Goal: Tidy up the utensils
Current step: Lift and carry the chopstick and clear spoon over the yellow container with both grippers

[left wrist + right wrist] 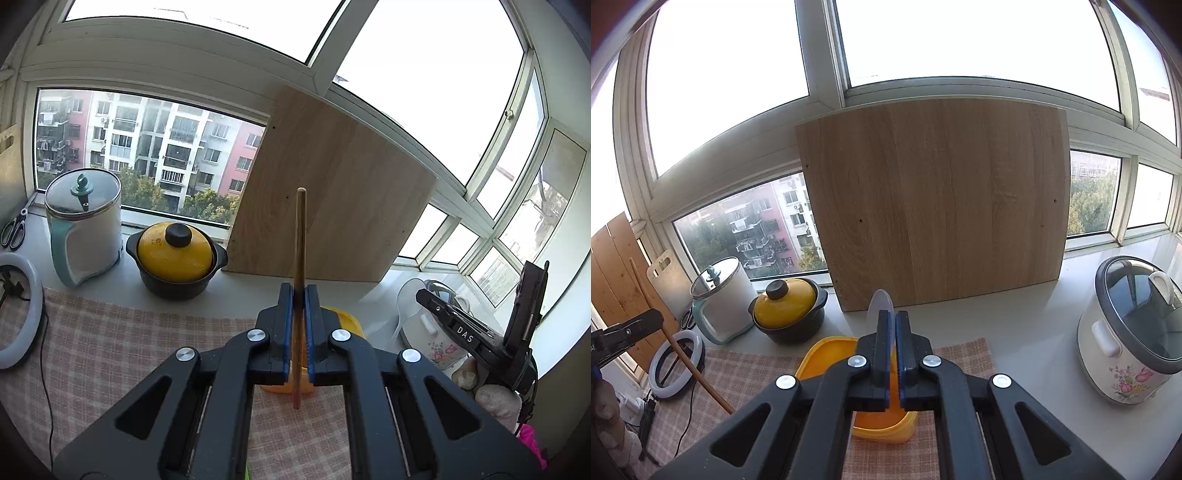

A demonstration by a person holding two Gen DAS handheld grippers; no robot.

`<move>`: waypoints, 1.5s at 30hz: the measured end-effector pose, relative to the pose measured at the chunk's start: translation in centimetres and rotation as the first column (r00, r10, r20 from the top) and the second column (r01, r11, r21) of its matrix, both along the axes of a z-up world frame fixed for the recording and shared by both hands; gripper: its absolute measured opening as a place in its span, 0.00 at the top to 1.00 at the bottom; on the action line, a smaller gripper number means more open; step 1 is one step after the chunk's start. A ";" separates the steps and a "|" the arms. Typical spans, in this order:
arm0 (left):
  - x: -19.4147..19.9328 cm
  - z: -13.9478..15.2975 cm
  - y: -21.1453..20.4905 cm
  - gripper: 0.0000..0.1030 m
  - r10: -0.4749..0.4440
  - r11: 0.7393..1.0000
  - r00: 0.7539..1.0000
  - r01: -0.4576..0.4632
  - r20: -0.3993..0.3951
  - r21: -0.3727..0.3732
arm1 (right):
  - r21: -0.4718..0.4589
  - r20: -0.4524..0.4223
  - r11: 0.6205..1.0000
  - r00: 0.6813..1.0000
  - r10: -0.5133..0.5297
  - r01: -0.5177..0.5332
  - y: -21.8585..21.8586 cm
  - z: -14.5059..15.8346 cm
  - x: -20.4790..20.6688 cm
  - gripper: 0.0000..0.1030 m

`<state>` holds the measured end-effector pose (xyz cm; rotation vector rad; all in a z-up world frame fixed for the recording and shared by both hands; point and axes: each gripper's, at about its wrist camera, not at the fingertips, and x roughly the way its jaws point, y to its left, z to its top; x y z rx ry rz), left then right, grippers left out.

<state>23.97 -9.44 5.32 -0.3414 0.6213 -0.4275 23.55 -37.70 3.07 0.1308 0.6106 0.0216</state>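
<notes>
My left gripper [299, 291] is shut on a wooden stick-like utensil [300, 236], held upright above a yellow container [347, 321]. The same stick [683, 354] shows slanted at the left in the right wrist view, with the left gripper [628, 328] on it. My right gripper [894, 317] is shut on a thin pale utensil [881, 301] whose rounded end sticks up past the fingertips. It hangs over the yellow container [827, 350], which stands on a checked cloth [746, 373]. The right gripper [480, 332] also shows at the right in the left wrist view.
A large wooden board [934, 199] leans on the window behind the container. A yellow-lidded black pot [788, 312] and a white kettle [720, 299] stand left of it. A rice cooker [1130, 328] stands right. A ring light [677, 363] and scissors [13, 229] lie far left.
</notes>
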 end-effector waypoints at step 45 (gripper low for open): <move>5.0 -7.4 -5.9 0.97 -0.050 0.996 0.986 0.062 -0.161 0.070 | 0.045 -0.128 0.998 0.991 -0.035 0.041 -1.9 -6.6 3.7 1.00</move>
